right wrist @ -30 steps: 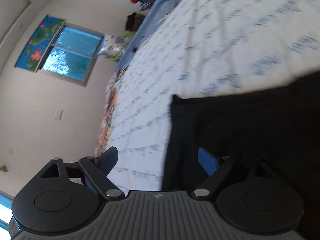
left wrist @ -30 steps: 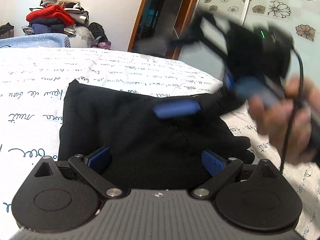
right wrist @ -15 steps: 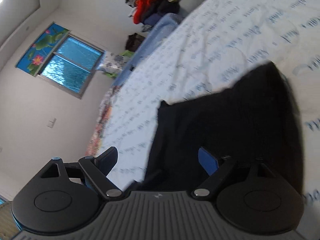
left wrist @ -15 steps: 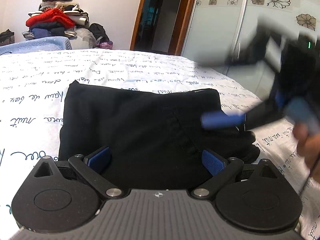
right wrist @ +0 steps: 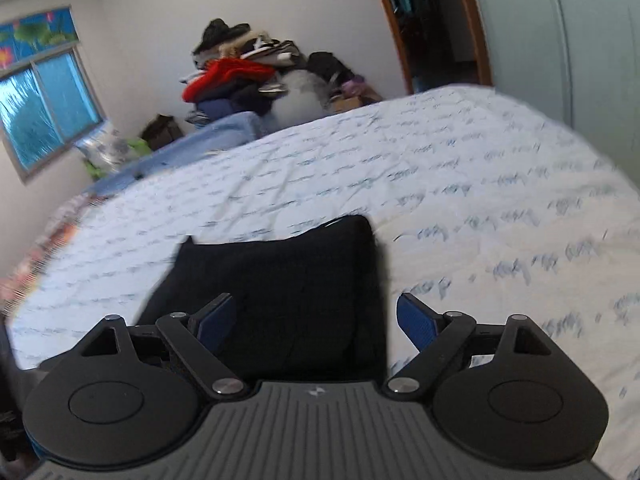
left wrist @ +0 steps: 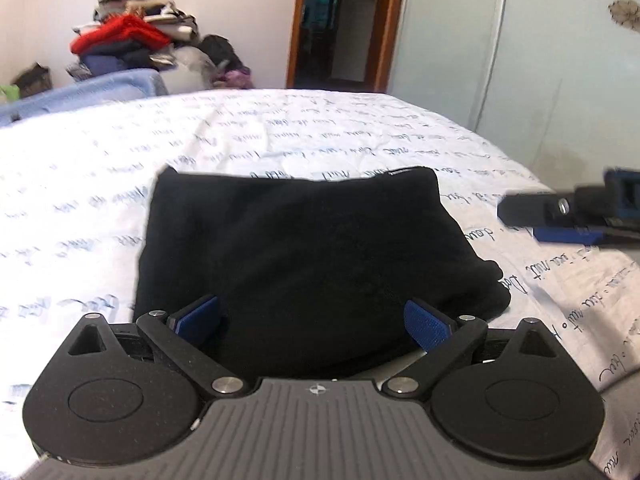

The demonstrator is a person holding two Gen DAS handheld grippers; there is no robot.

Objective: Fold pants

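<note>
Black pants (left wrist: 316, 256) lie folded on the bed sheet (left wrist: 280, 136), directly ahead of both grippers.

The left gripper (left wrist: 314, 320) and the right gripper (right wrist: 316, 316) have their blue pads wide apart, holding nothing. The sheet has cursive handwriting printed on it; the words are too blurred to read.

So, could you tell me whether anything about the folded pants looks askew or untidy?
The black pants lie folded on the bed sheet, but fabric bulges unevenly out of the near right corner.
</note>
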